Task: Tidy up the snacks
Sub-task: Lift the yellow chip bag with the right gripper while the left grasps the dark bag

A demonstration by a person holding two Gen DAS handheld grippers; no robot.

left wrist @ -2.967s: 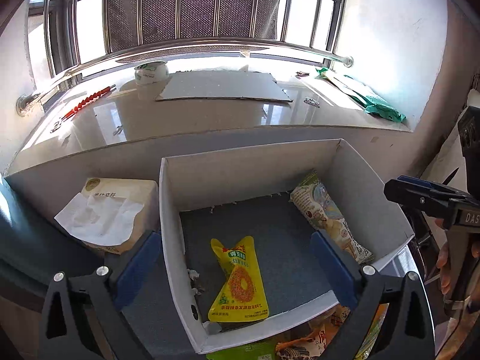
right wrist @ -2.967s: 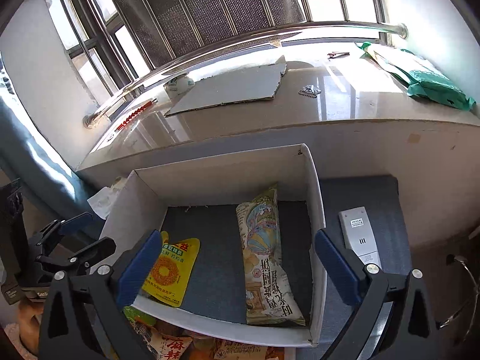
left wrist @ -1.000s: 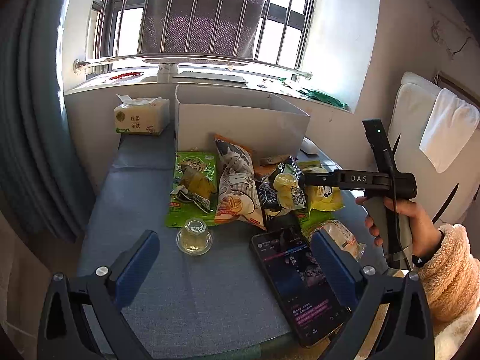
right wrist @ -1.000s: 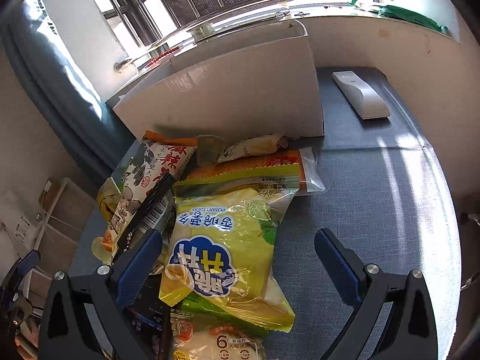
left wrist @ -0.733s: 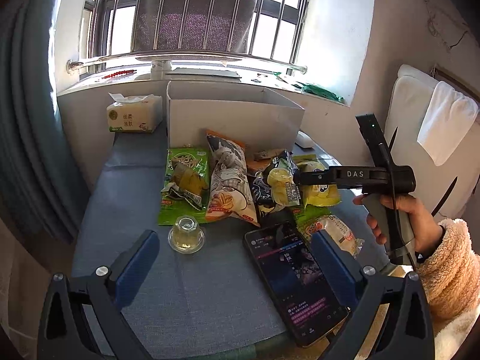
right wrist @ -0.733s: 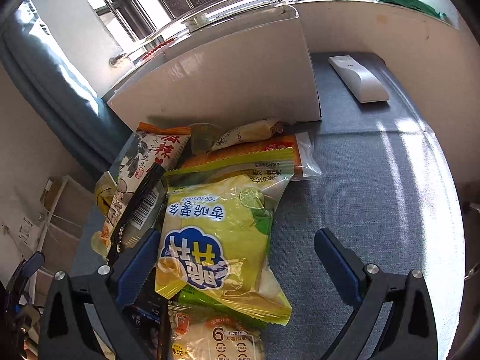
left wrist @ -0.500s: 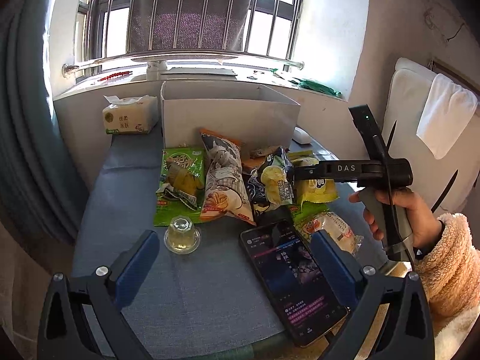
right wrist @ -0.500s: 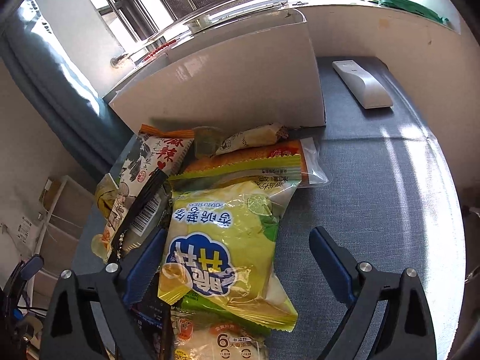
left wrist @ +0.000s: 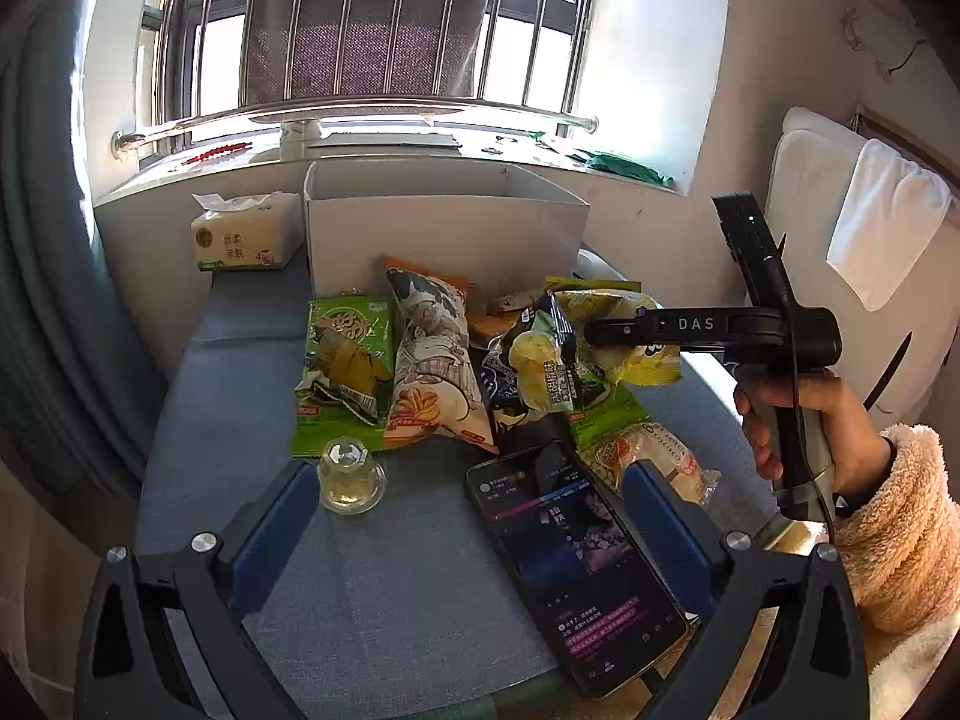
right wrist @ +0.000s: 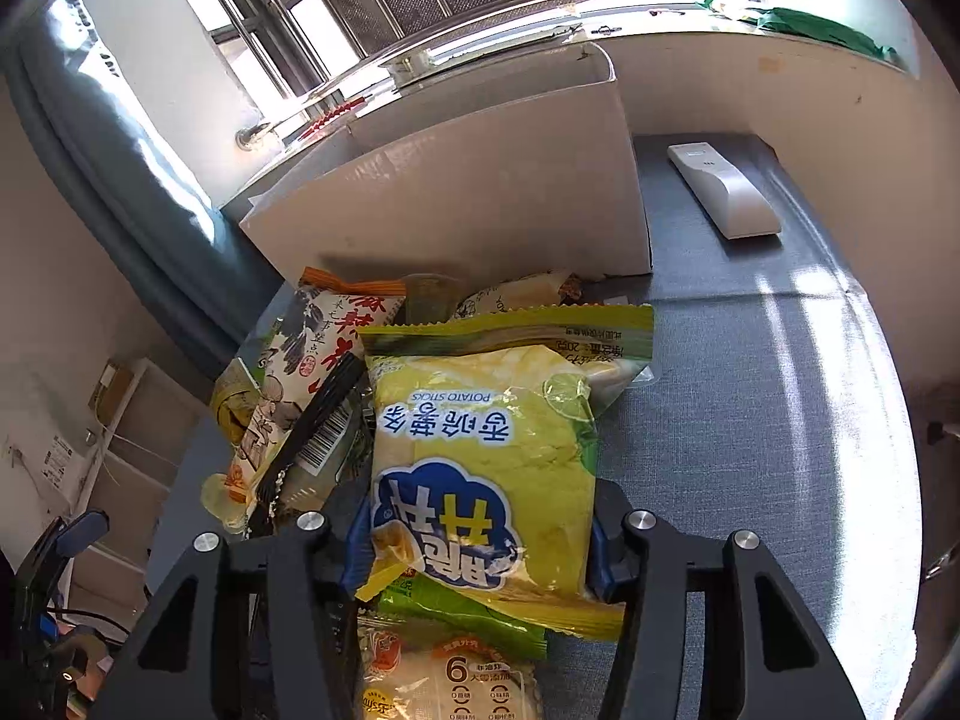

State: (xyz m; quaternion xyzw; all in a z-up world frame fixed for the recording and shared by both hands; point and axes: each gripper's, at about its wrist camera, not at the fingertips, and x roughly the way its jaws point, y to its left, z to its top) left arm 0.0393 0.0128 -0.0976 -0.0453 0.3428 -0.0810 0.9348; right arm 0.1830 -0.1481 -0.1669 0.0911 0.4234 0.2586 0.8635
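Observation:
A pile of snack bags lies on the blue-grey table in front of a white cardboard box (left wrist: 444, 228). My right gripper (right wrist: 474, 534) is shut on the yellow potato sticks bag (right wrist: 480, 456), its blue pads pressing both sides of the bag; it also shows in the left wrist view (left wrist: 606, 333) over the pile. My left gripper (left wrist: 462, 516) is open and empty, low over the near table, between a clear jelly cup (left wrist: 351, 474) and a phone (left wrist: 570, 546). A green bag (left wrist: 345, 360) and a white illustrated bag (left wrist: 432, 360) lie in the pile.
A tissue pack (left wrist: 240, 237) stands left of the box. A white remote (right wrist: 723, 198) lies right of the box. A white round-snack bag (right wrist: 450, 678) lies under the yellow one. The windowsill runs behind the box. A white chair (left wrist: 840, 276) is at the right.
Both grippers pulled back from over the box to the snack pile. In the last half second my right gripper closed on the yellow potato sticks bag. My left gripper stayed open.

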